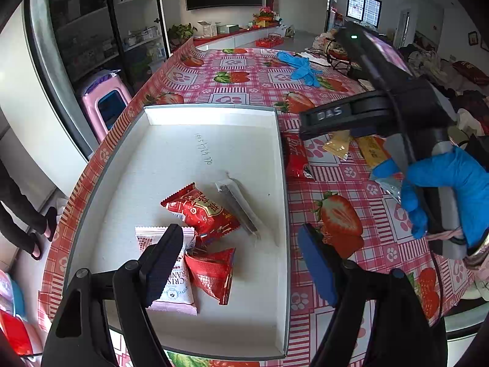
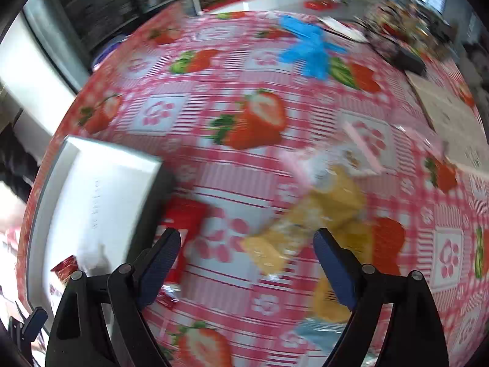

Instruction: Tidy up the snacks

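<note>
On a table (image 1: 244,70) covered with a pink check cloth printed with strawberries lies a shallow white cardboard tray (image 1: 171,153), and four snacks sit in its near half: a red foil packet (image 1: 201,211), a second, wedge-shaped red packet (image 1: 212,273) just beside it, a white and pink cracker packet (image 1: 175,284) partly under the left finger, and a slim clear-wrapped silver stick (image 1: 240,206) lying at an angle near the tray's right wall. The left tongs (image 1: 241,263) hang over this corner of the tray with the jaws spread wide and nothing between the pads. To the right of the tray, outside it, more snacks lie on the cloth: a red packet (image 1: 296,160) right against the tray's outer wall, a small yellow packet (image 1: 337,143) and an orange-yellow one (image 1: 371,150). A hand in a blue glove (image 1: 443,189) holds the right tongs (image 2: 247,263) above them. The right wrist view is blurred by motion; there the jaws also stand wide apart and grip nothing, with a heap of yellow packets (image 2: 318,211) on the table between and beyond the fingers and the red packet at the left finger. A loose blue glove (image 1: 301,65) lies at the far end of the table.
</note>
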{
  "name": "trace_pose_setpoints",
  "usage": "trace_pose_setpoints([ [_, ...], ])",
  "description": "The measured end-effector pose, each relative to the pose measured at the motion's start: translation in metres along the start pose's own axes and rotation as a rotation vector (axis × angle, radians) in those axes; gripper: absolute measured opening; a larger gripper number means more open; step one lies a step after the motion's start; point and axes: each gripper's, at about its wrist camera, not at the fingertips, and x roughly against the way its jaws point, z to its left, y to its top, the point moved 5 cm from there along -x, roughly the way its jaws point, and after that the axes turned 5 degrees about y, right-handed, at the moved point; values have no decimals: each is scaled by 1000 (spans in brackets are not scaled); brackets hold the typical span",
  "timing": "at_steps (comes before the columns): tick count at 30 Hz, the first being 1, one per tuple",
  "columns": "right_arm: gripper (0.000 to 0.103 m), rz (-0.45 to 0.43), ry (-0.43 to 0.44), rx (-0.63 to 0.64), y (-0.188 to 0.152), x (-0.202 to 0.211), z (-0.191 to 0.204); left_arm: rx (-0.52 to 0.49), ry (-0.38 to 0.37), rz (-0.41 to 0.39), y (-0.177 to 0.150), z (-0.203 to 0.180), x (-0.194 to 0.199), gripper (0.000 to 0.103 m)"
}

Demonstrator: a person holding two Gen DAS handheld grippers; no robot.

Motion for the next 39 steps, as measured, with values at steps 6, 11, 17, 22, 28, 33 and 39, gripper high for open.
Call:
trace_pose_setpoints([
  [6, 86, 28, -52, 95, -8, -18, 23, 10, -9, 17, -6, -1, -1, 81],
  [11, 36, 36, -28, 189, -17, -8, 35, 3, -18, 18, -7, -10, 2, 81],
  [17, 20, 115, -21, 181, -62, 7, -6, -47, -71, 7, -4, -32, 12, 81],
  [22, 98, 65, -4, 39, -69, 46, -57, -141, -111, 4, 31, -77, -1, 83],
  [28, 100, 22, -5, -72, -45, 45, -92, -196, -45, 74, 59, -116, -59, 83],
  [33, 82, 67, 11, -134, -32, 17, -112, -219, -50, 96, 79, -131, -90, 83],
  [39, 38, 60, -22, -49, -28, 19, -124, -253, -21, 124, 93, -149, -127, 83],
])
